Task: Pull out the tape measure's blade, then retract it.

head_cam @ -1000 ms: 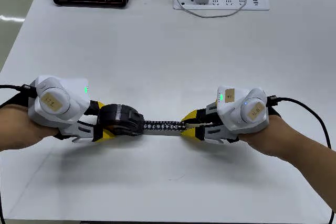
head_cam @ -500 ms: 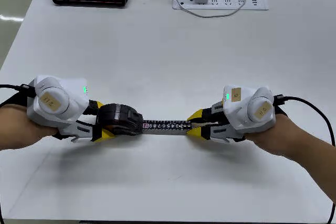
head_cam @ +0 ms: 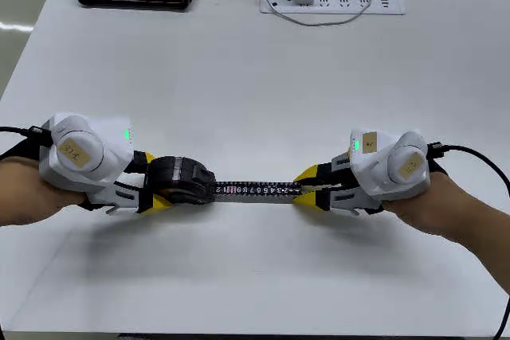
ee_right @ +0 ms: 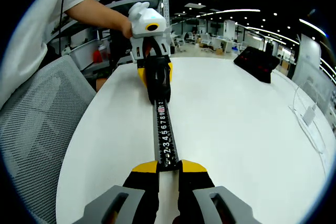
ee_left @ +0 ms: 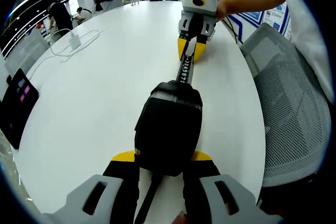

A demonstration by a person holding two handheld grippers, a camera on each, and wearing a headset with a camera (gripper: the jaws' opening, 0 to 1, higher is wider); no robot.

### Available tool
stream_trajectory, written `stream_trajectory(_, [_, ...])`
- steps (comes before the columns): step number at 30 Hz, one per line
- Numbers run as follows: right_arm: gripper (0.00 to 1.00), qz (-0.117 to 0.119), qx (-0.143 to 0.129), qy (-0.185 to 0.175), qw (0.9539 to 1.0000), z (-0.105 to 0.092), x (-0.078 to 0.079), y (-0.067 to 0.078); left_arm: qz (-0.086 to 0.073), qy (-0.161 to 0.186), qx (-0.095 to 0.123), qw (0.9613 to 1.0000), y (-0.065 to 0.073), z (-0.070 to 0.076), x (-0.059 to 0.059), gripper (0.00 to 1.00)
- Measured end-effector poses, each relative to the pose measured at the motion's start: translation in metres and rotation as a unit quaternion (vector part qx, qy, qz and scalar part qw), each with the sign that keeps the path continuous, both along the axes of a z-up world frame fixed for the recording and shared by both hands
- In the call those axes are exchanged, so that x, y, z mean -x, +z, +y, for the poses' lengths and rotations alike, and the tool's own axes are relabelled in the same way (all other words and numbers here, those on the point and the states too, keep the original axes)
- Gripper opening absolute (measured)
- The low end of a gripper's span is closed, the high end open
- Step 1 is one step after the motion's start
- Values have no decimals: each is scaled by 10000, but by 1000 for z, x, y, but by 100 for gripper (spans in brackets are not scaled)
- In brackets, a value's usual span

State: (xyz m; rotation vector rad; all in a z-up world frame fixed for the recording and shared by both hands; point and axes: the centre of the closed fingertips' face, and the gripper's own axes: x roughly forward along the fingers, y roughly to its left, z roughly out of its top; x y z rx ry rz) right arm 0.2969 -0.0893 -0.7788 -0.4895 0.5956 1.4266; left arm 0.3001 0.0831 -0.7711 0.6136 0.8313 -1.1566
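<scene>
Both hands are held low, with the grippers pointed nose to nose and roughly level with each other. The left gripper [head_cam: 155,182] sits out on the left side with the left hand [head_cam: 24,190] wrapped around its back end, and its fingers [ee_left: 124,157] are clamped on either side of the tape measure [head_cam: 182,181]. The right gripper [head_cam: 307,187] faces it from well apart, gripped by the right hand [head_cam: 418,206], with the forearm [head_cam: 478,236] running off to the lower right. Its fingers are pinched tight on the blade [head_cam: 255,190] tip.
</scene>
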Motion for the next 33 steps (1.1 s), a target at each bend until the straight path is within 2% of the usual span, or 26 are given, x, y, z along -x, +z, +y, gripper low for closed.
stream_trajectory(33, [9, -28, 164, -17, 9999, -24, -1, 2, 2, 6, 2, 10000, 1, 0, 1, 26])
